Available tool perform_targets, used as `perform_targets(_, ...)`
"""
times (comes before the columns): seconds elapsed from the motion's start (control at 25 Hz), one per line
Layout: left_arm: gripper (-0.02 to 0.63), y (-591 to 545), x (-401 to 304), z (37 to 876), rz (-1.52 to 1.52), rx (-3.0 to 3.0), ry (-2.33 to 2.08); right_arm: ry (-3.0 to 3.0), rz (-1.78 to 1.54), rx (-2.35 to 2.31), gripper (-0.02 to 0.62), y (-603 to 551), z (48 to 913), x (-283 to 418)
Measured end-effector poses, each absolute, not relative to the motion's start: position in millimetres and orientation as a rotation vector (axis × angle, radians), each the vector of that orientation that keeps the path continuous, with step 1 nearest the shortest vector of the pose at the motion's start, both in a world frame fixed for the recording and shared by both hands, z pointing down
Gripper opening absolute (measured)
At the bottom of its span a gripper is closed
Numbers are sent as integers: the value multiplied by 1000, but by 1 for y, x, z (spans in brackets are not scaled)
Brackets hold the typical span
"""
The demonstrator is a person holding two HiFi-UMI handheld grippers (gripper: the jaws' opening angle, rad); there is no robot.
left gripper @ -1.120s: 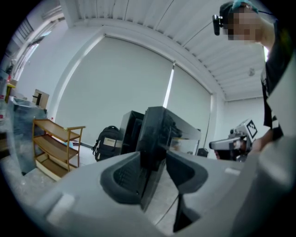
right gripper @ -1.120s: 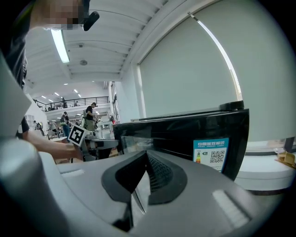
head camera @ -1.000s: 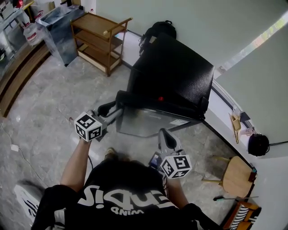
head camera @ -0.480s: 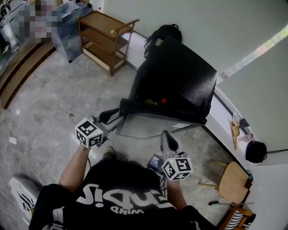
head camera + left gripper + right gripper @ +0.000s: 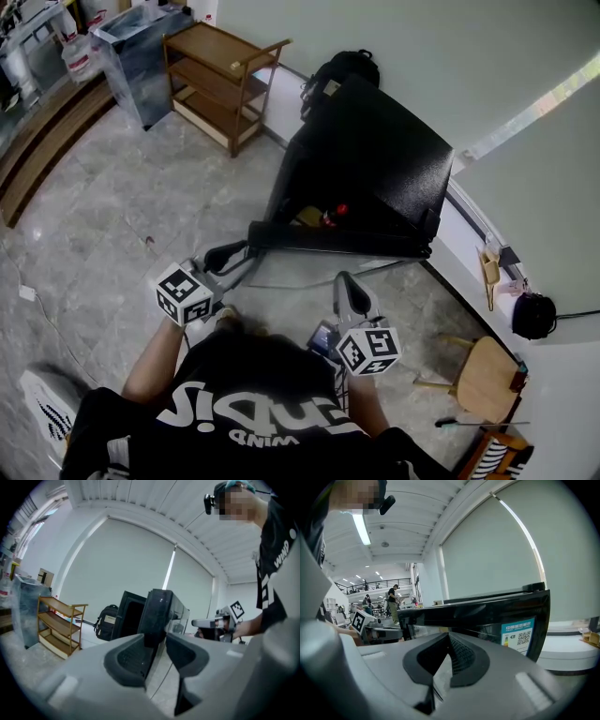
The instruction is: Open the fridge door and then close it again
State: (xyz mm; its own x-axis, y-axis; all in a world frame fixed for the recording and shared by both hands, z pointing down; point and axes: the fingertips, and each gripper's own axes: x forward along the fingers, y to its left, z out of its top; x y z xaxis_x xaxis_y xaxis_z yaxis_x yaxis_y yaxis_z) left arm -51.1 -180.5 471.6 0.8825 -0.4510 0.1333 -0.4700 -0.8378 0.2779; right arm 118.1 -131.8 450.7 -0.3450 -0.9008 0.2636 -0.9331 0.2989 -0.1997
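nearest us we list a black t-shirt [image 5: 253, 412] with white print, and a white shoe [image 5: 47, 412] on the grey stone floor [image 5: 112, 206].

right tool [image 5: 345, 283]: clenched, jaws pressed together with nothing between them. it is held low in front of the body, just short of the fridge door [image 5: 328, 240]. we cannot tell whether it touches the door.

left tool [image 5: 242, 255]: grasping the free left edge of the fridge door. its jaws have just been closing, and the door's dark edge sits between the two pads.

fridge door: black, swung partly open, hinged at the right, standing out from the fridge [image 5: 375, 150]. a blue and white label [image 5: 518, 637] is stuck on its face, as seen from the right gripper view.

fridge: a low black cabinet with its back to the pale wall. in the gap behind the door we note a small red thing [image 5: 339, 212] inside, too small to name.

beyond the fridge: a black backpack [image 5: 342, 67] on the floor against the wall.

further left: a wooden shelf unit [image 5: 220, 75] with open tiers, and a clear bin [image 5: 141, 42] beside it.

at far right: a round wooden stool [image 5: 492, 367].
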Motion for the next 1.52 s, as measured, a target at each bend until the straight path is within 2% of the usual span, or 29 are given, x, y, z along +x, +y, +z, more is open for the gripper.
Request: perform_targets(1.52,140,-163,-50,474,94,2719,-689,-2449,527,1771,-3,-139,458,127)
